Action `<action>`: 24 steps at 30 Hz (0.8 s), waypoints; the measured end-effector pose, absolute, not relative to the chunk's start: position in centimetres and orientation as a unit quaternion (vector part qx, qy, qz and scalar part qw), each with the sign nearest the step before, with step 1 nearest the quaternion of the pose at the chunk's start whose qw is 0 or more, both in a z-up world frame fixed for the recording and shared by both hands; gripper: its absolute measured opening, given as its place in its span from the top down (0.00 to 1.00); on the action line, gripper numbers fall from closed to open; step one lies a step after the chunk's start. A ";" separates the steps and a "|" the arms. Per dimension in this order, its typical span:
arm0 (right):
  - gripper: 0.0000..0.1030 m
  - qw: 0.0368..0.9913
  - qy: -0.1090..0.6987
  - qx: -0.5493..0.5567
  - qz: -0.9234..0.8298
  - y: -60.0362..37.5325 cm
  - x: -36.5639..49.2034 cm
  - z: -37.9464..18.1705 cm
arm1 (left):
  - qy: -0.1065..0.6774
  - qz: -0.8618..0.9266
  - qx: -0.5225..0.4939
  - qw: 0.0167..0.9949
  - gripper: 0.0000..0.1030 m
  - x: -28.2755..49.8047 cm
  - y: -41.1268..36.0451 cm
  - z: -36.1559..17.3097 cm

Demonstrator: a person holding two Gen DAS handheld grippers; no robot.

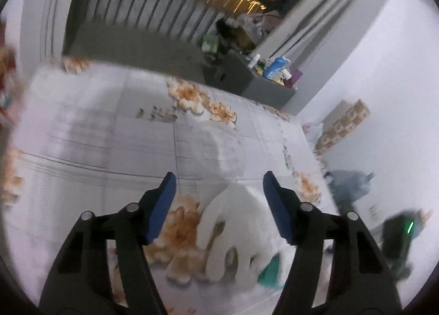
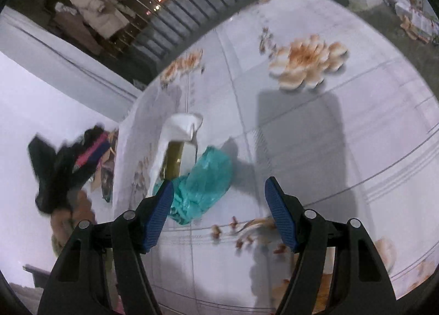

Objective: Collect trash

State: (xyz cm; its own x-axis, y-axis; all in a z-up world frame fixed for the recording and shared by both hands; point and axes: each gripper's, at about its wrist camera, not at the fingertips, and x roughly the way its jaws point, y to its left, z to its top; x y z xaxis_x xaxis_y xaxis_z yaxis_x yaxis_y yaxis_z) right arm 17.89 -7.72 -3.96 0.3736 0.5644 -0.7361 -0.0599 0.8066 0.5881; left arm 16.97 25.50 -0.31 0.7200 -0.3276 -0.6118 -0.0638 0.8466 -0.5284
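On the bed, which is covered with a white sheet (image 1: 109, 128) printed with orange flowers, there's a small heap of trash sitting near one edge. From the left wrist camera, the left gripper (image 1: 219, 194) hangs right over it with its jaws spread wide and nothing held; the crumpled white plastic bag (image 1: 236, 235) fills most of the gap between the blue fingers (image 1: 162, 205), though it's blurry so I can't tell if anything touches. A bit of teal plastic bag (image 1: 270, 268) peeks out from under the white one, toward the right finger. From the right wrist camera, the right gripper (image 2: 219, 197) is also wide open and empty, a little way back from the pile. Here the teal bag (image 2: 203, 180) is much clearer, scrunched up just beside the left finger's tip, with the white bag (image 2: 178, 128) lying against it on the far side and something olive-brown (image 2: 173, 161) showing inside it. Off the bed's edge, a dark bundle of clothes (image 2: 63, 169) sits on the floor. Behind the bed there's a barred window (image 1: 153, 8) with city lights.
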 end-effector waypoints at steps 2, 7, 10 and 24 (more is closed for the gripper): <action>0.34 0.788 0.534 0.239 0.194 -7.0 17.6 -4.5 | 0.374 -0.086 -0.293 0.875 0.44 18.7 26.1 -1.3; 0.36 0.778 0.547 0.248 0.185 -5.8 17.5 -5.7 | 0.413 -0.056 -0.290 0.862 0.56 22.7 26.1 -4.2; 0.40 0.775 0.552 0.251 0.179 -5.4 17.7 -6.2 | 0.433 -0.043 -0.273 0.858 0.71 24.3 25.8 -6.0; 0.77 0.798 0.521 0.238 0.186 -4.5 18.2 -5.2 | 0.473 -0.090 -0.190 0.856 0.96 22.5 22.8 -8.0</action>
State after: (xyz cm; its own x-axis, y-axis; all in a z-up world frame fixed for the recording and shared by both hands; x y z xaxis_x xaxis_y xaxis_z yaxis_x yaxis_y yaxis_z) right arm 18.19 -4.47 -5.23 0.3878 0.5451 -0.7433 -0.0497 0.8176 0.5737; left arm 22.49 22.81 -8.02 0.5365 -0.3336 -0.7751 -0.0255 0.9117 -0.4100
